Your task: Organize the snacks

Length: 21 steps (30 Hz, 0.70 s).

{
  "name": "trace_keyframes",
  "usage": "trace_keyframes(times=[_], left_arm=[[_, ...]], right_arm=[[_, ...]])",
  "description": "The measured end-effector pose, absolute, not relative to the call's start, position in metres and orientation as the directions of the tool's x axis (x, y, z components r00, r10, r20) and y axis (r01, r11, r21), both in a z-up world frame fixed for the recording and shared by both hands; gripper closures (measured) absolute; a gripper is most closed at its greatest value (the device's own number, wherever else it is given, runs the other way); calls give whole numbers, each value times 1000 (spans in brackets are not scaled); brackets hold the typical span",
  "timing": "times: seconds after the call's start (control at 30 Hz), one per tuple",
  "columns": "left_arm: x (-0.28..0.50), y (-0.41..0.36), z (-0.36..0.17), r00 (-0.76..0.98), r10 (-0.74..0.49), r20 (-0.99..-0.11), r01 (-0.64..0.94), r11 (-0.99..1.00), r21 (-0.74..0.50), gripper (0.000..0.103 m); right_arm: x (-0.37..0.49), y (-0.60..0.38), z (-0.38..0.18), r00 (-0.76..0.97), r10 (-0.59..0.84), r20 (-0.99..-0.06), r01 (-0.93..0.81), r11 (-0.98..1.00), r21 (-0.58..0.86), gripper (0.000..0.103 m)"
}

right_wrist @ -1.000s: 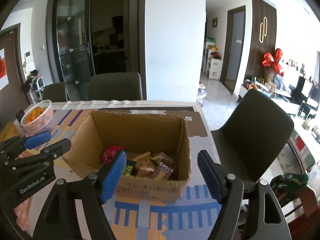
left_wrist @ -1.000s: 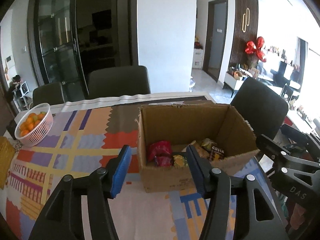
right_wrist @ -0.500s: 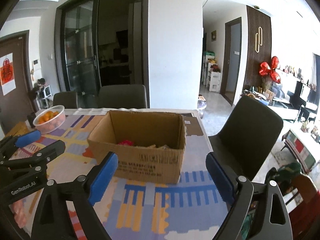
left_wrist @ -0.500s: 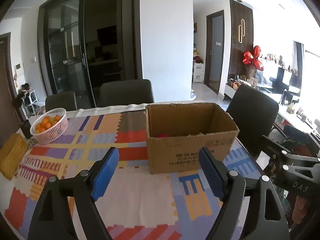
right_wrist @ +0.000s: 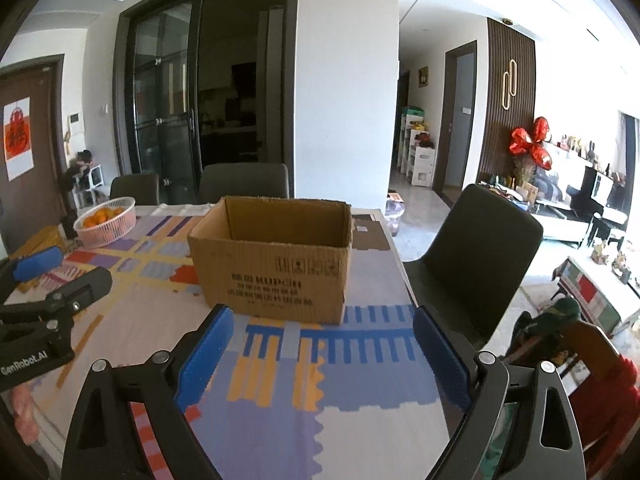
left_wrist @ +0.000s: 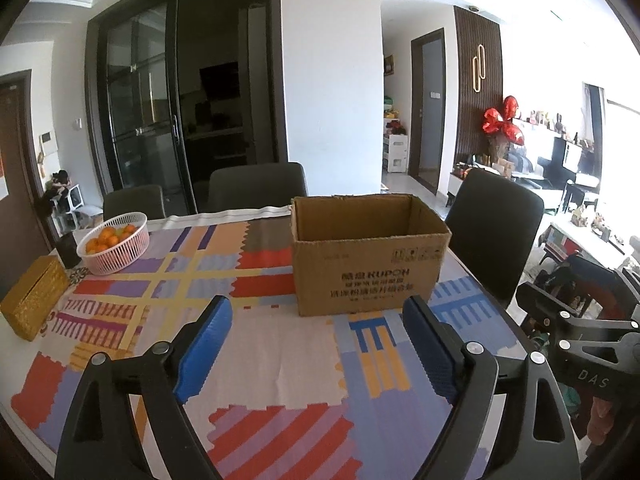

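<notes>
Now, left gripper (left_wrist: 316, 336): angled down over the tablecloth (left_wrist: 280, 344), jaws opening, nothing between them.
Right gripper (right_wrist: 318, 340): angled down likewise, jaws spread and empty.
Box (left_wrist: 366, 254): upright beyond both grippers, top open, contents hidden.
Writing: "KUPON" on the box; "GenRobot.AI" on the left gripper's body.

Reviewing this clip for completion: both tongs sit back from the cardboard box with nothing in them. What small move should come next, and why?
Probably just rest both tongs. The left tongs, jaws opening, and the right tongs are empty, and the open brown cardboard box stands upright on the patterned tablecloth with no loose snacks visible around it. Its contents are hidden from here.
</notes>
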<state>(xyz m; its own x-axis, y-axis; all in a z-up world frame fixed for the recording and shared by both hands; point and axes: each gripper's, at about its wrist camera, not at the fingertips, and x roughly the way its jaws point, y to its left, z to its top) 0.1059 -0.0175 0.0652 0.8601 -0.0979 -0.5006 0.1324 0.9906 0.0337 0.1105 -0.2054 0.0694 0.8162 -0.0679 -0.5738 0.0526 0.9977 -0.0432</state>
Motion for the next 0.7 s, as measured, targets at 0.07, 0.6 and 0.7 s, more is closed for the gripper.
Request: trace_keyframes(times=[0.07, 0.6, 0.7], left_arm=[[98, -18, 65, 861, -99, -499, 136, 990, 38, 15], [69, -17, 72, 868, -111, -485, 141, 990, 26, 14], [67, -16, 73, 873, -104, -476, 131, 991, 23, 14]], right_arm=[[103, -205, 69, 816, -67, -574, 49, 998, -46, 11], [67, -204, 73, 822, -47, -568, 46, 999, -17, 11], [65, -203, 73, 823, -43, -566, 43, 999, -12, 11]])
